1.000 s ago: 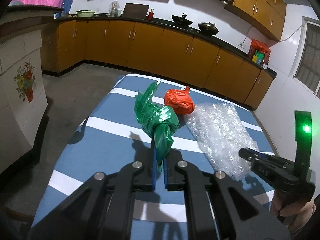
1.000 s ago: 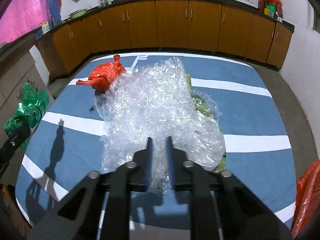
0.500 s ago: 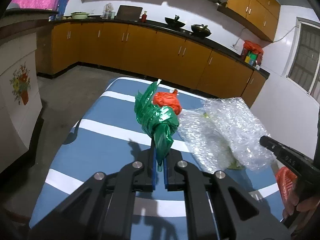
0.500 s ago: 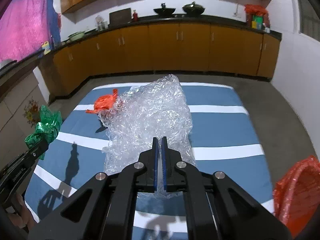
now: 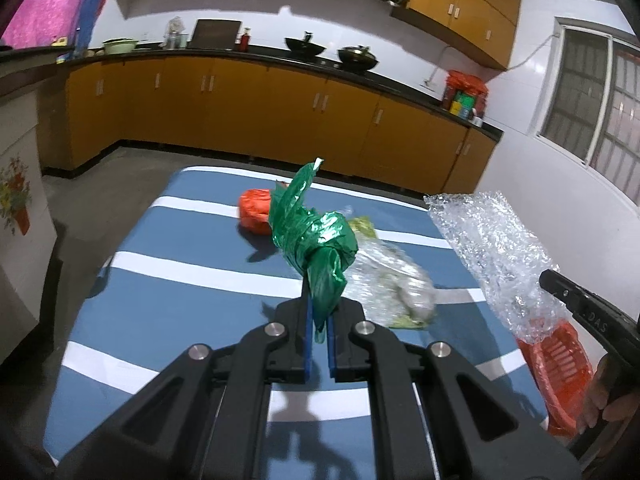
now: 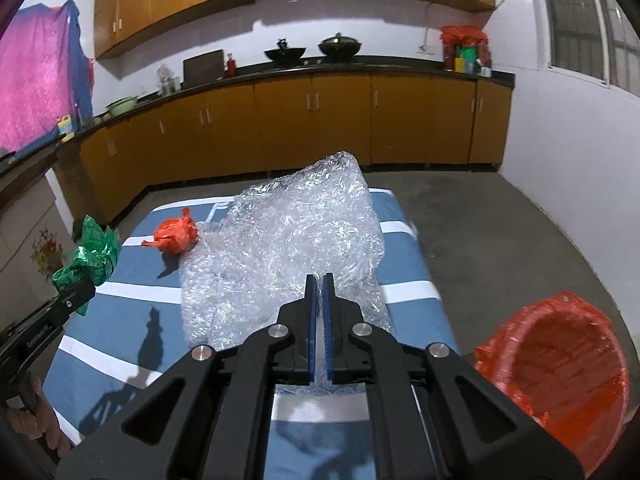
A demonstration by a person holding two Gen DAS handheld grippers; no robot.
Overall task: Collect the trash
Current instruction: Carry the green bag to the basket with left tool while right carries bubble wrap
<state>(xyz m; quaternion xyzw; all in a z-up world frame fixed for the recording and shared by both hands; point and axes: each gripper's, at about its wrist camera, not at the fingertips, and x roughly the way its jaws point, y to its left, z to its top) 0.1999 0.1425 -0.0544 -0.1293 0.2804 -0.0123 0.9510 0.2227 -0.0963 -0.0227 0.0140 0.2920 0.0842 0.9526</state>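
My left gripper is shut on a crumpled green plastic bag and holds it above the blue striped table. My right gripper is shut on a sheet of clear bubble wrap, lifted off the table; the wrap also shows in the left wrist view. An orange crumpled bag lies on the table's far side, also in the right wrist view. A clear bag with yellow-green contents lies on the table. An orange bin lined with an orange bag stands beside the table at right.
Wooden kitchen cabinets with a dark counter run along the far wall, with woks on top. A tiled counter with a flower picture stands at left. Grey floor surrounds the table.
My right gripper has lifted the bubble wrap off the table and swung right, uncovering the clear bag beneath and bringing the orange bin into view. My left gripper still holds the green bag, raised slightly.
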